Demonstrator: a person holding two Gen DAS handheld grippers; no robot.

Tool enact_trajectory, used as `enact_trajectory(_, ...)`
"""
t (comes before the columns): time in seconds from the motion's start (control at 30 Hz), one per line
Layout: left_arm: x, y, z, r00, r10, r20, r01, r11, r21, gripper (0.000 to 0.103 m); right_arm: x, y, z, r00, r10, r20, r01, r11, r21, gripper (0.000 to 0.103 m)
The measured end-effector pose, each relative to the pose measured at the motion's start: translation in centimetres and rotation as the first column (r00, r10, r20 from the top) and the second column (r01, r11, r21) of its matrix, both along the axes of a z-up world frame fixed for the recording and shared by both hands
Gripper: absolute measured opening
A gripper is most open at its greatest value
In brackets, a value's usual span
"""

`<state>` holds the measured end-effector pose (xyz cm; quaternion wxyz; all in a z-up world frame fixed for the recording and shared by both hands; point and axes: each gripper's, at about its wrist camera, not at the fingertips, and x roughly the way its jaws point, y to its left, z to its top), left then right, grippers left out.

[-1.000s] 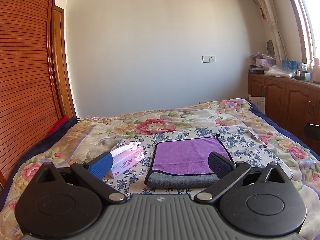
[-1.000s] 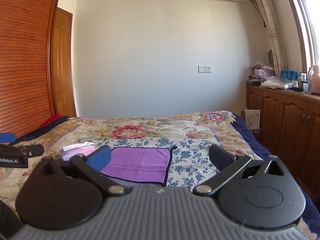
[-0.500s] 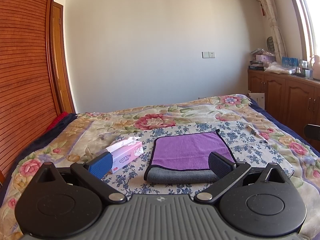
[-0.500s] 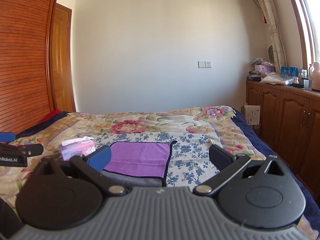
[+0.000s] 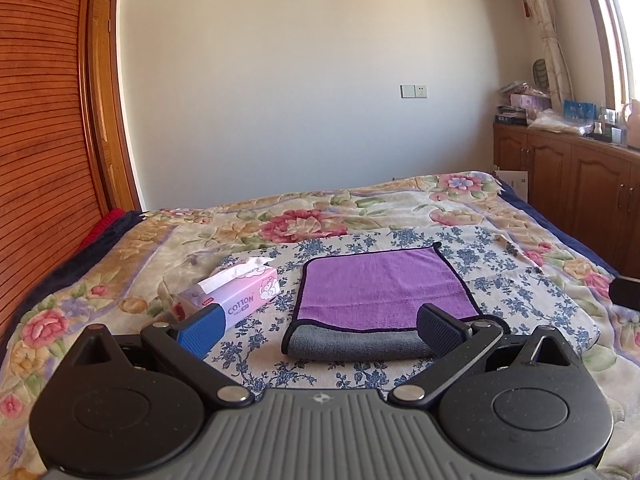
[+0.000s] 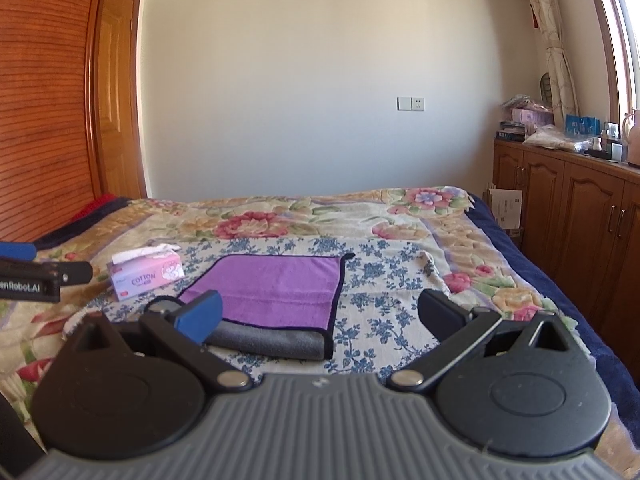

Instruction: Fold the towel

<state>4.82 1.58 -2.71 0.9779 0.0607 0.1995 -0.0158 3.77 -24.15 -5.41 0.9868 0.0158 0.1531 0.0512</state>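
Note:
A purple towel with a grey underside lies folded flat on the blue-flowered cloth on the bed; its grey folded edge faces me. It also shows in the right wrist view. My left gripper is open and empty, held above the bed just short of the towel's near edge. My right gripper is open and empty, above the towel's near right corner. The left gripper's side shows at the left of the right wrist view.
A pink tissue box lies left of the towel, also in the right wrist view. A wooden wardrobe stands on the left. Wooden cabinets with clutter on top line the right wall. The bed's right edge drops off.
Both grippers have lifted and pulled back a little; the towel and tissue box sit lower and farther off in both views. Both grippers stay open. The towel has not moved.

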Motion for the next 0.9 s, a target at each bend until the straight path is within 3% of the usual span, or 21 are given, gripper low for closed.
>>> enact_trajectory(0.43,4.1,1.0,-2.3,0.999,-0.002,-0.047,0.002,1.0,-0.001,0.103,3.0,1.7,-1.8,0.999,0.011,-0.04,-0.013,0.999,-0.05,0.103)
enact_trajectory(0.67,6.0,1.6,-3.2,0.998,-0.005,-0.06,0.005,1.0,0.001,0.103,5.0,1.3,-2.4,0.996,0.013,-0.083,-0.011,1.0,0.022,0.103)
enact_trajectory(0.9,8.0,2.1,-3.9,0.997,-0.018,-0.074,0.019,1.0,0.016,0.103,6.6,0.6,-3.3,0.995,-0.03,-0.096,0.03,1.0,-0.005,0.103)
